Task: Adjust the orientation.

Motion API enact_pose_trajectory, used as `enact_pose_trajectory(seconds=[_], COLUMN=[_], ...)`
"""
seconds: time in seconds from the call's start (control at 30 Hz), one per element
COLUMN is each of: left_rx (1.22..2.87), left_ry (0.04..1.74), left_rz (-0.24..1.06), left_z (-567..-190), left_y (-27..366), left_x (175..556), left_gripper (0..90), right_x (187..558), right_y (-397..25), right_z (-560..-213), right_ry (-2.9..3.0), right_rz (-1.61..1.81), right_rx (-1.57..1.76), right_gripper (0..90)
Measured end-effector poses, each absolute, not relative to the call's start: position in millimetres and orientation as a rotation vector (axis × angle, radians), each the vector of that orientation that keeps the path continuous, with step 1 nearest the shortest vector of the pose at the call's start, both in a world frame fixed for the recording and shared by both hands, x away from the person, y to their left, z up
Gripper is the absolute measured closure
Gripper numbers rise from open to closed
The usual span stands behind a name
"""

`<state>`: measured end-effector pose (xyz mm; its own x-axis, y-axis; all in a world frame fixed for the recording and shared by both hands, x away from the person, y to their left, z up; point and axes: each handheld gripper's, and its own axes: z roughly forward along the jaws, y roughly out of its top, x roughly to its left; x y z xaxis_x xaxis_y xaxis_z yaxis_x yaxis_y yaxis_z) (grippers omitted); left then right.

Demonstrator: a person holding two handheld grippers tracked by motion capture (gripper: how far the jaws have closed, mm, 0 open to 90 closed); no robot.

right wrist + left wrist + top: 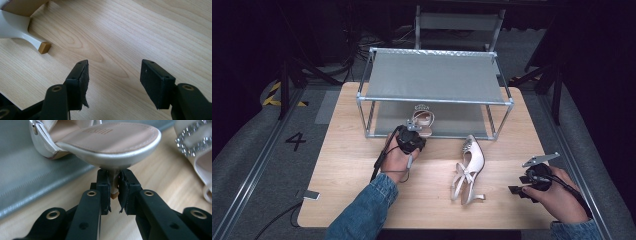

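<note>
We find the left gripper [113,192] clamped on the heel of a sandal [423,121] at frame centre, toe pointing into the rack's [434,102] lower shelf. Right gripper [113,82] stands apart, idle, lower right.

Pale woodgrain is shown by the table [347,165]; silver-white with a tan insole by the sandal [110,147]; grey by the rack [434,77].

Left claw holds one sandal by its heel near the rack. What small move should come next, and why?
Probably ease the left claw forward to set the held sandal on the rack's lower shelf: its heel is clamped and it is already at the shelf's front edge.
</note>
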<state>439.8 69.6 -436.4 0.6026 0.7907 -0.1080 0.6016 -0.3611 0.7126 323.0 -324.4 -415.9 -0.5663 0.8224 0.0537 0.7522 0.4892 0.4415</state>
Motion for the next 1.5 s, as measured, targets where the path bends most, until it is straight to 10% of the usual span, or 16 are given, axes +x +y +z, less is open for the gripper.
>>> enact_pose_trajectory(seconds=[1.17,1.5], left_rx=[2.078,2.019], left_ry=[1.176,1.187], left_rz=[0.360,0.363], left_z=[-464.3,-442.9], left_y=[65.2,75.3], left_x=[507.4,488.6], left_gripper=[78.1,54.7], right_x=[299.9,306.1], right_y=[-339.3,-333.5], right_z=[-421.3,-420.3], right_ry=[2.525,2.535], right_rz=[0.604,0.611], right_rx=[1.426,1.399], right_gripper=[40.4,40.4])
